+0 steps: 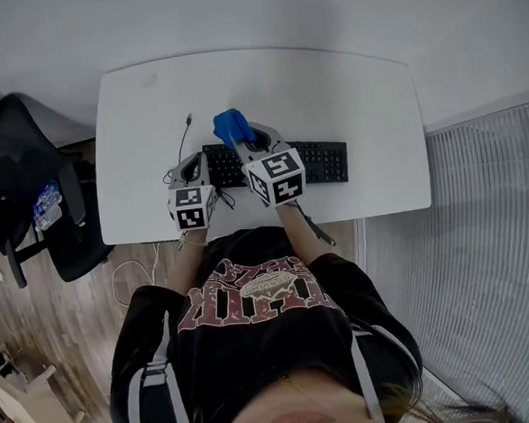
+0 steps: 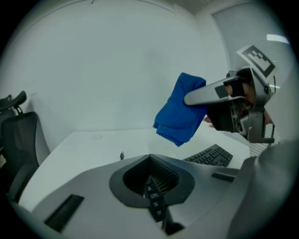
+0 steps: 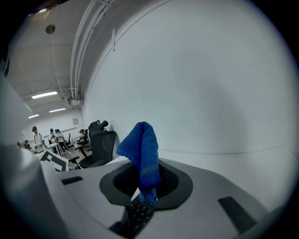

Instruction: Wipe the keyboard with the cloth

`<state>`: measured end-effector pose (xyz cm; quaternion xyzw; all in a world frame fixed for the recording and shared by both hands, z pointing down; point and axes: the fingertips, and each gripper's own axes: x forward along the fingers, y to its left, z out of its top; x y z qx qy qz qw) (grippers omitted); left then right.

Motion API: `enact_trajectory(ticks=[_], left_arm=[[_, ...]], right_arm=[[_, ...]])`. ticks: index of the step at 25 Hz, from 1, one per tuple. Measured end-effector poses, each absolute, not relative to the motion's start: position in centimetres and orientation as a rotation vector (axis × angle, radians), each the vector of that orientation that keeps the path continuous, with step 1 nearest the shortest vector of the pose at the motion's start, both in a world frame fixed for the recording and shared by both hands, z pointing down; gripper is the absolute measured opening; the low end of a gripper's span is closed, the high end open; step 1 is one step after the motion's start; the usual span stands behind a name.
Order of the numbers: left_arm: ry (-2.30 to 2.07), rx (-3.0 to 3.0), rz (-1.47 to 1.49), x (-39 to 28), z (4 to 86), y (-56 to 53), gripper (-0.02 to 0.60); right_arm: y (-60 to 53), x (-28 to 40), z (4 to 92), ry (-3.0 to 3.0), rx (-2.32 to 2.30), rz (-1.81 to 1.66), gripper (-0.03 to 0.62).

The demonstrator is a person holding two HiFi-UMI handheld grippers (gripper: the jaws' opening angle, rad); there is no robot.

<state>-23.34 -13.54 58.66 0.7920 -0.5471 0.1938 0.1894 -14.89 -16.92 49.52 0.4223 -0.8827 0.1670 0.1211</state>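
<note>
A black keyboard (image 1: 320,161) lies along the near half of the white table (image 1: 364,91). My right gripper (image 1: 246,142) is raised over the keyboard's left part, shut on a blue cloth (image 1: 231,124) that bunches up out of its jaws. The right gripper view shows the cloth (image 3: 142,154) pinched in the right gripper (image 3: 145,186), with keyboard keys (image 3: 139,214) below. My left gripper (image 1: 193,164) sits at the keyboard's left end, jaws together and holding nothing. From the left gripper (image 2: 152,179) I see the cloth (image 2: 182,114), the right gripper (image 2: 233,105) and the keyboard (image 2: 210,155).
A thin cable (image 1: 183,141) runs across the table left of the keyboard. A black office chair (image 1: 27,177) stands off the table's left side. A ribbed panel (image 1: 483,236) is at the right. A white wall lies behind the table. People (image 3: 35,135) stand far off.
</note>
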Motion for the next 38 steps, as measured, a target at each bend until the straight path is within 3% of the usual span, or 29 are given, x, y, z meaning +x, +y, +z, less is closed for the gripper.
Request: enact_trajectory(ticks=[11, 21, 38], left_arm=[[-1.370, 2.126, 0.766, -25.2, 66.9, -10.8, 0.034], [-1.310, 2.128, 0.837, -24.4, 68.3, -10.0, 0.034], [-1.353, 2.102, 0.876, -24.7, 67.6, -10.3, 0.034]], right_arm=[[-16.9, -20.2, 54.2, -2.557, 1.094, 0.630, 0.064], [-16.8, -22.1, 58.2, -2.525, 1.033, 0.897, 0.064], [-17.4, -22.0, 61.9, -2.398, 0.970, 0.815, 0.064]])
